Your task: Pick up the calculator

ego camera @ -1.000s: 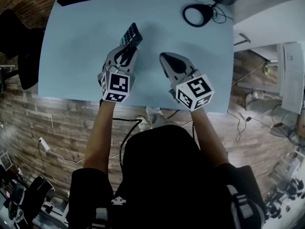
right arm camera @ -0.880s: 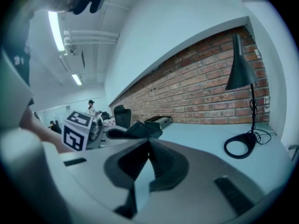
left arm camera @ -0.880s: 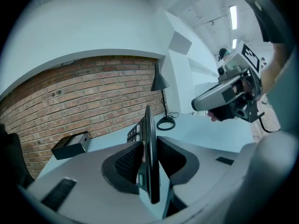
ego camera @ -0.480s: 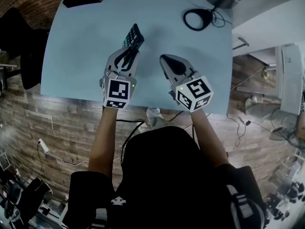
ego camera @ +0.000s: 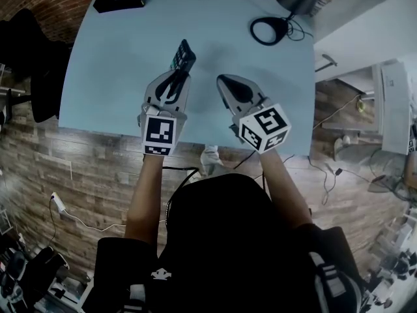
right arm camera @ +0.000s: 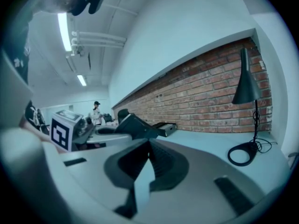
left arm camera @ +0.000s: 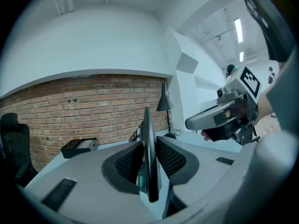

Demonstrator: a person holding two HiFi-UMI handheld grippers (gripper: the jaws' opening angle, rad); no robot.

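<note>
**Calculator clamped in the left tongs**

The left gripper (ego camera: 176, 75) is pinching the calculator (ego camera: 183, 55) edge-on between its pads, holding it over the middle of the worktop (ego camera: 111, 77). The right gripper (ego camera: 226, 81) is hovering just beside it, jaws pressed together on nothing.

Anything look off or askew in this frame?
Only the calculator: it stands on edge, pinched in the left tongs and sticking out past their tips over the table, not lying flat. The right tongs are shut and empty. Nothing spilled or damaged.
</note>
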